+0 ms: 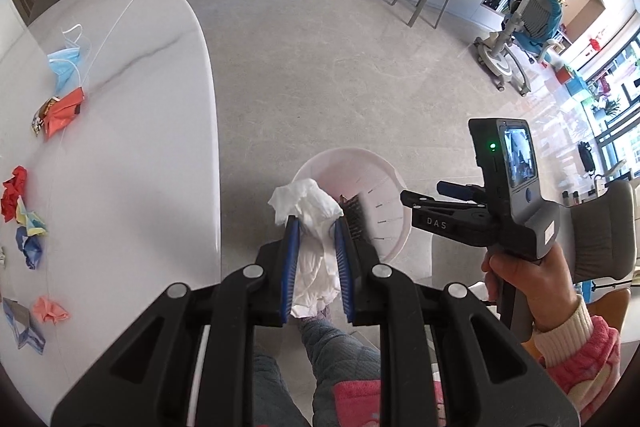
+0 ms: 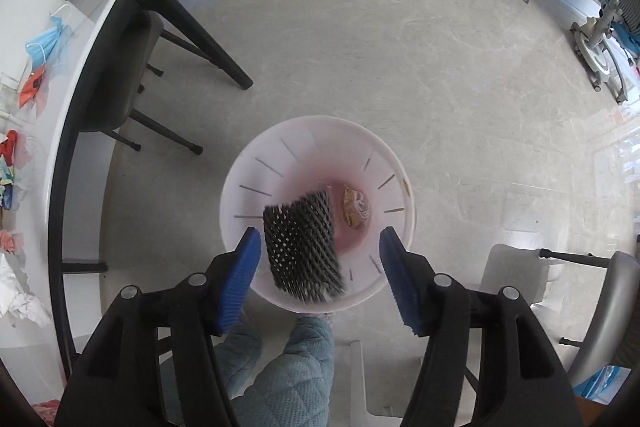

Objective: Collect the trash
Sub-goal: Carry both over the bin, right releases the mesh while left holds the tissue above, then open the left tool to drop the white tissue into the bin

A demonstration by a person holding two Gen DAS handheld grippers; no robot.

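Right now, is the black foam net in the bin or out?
In: the black foam net shows inside the white bin, clear of the open right gripper.

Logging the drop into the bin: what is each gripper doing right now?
Left gripper: shut on the white tissue.
Right gripper: open, holding nothing; black foam net between the fingers, untouched, over the bin.

Black foam net (image 2: 302, 245) motion-blurred, contact with bin (image 2: 248, 183) unclear. White tissue (image 1: 314, 251) hides bin's 9 o'clock rim. Wrapper (image 2: 355, 213) print illegible. Table (image 1: 132, 155) cut off at 9 o'clock.
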